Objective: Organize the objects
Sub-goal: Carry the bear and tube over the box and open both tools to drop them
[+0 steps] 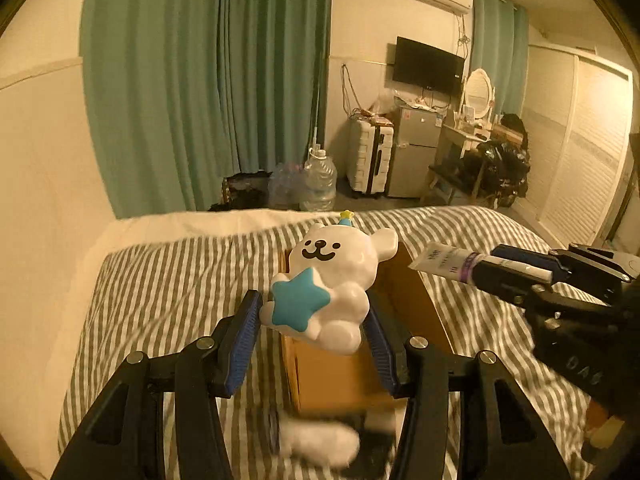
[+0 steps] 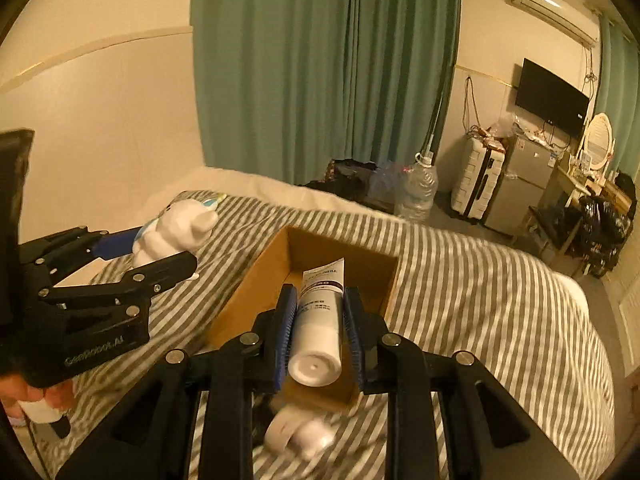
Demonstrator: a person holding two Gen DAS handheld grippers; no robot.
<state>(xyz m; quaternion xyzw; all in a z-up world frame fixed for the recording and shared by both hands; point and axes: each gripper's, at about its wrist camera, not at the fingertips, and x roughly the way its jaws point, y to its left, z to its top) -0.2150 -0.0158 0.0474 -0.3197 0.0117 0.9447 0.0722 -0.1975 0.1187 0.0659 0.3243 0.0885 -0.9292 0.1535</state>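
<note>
My left gripper [image 1: 314, 314] is shut on a white bear figure [image 1: 336, 276] that hugs a blue star, and holds it above an open cardboard box [image 1: 412, 300] on the striped bed. My right gripper [image 2: 320, 314] is shut on a white tube [image 2: 320, 320], cap toward the camera, and holds it over the same box [image 2: 256, 280]. The right gripper with the tube [image 1: 448, 260] shows at the right in the left wrist view. The left gripper with the bear [image 2: 176, 228] shows at the left in the right wrist view.
The striped bedsheet [image 1: 168, 288] covers the bed around the box. A blurred white object [image 2: 300, 432] lies on the bed near the box's close end. Beyond the bed are green curtains [image 1: 208, 80], water jugs [image 1: 320, 180], a suitcase and a small fridge.
</note>
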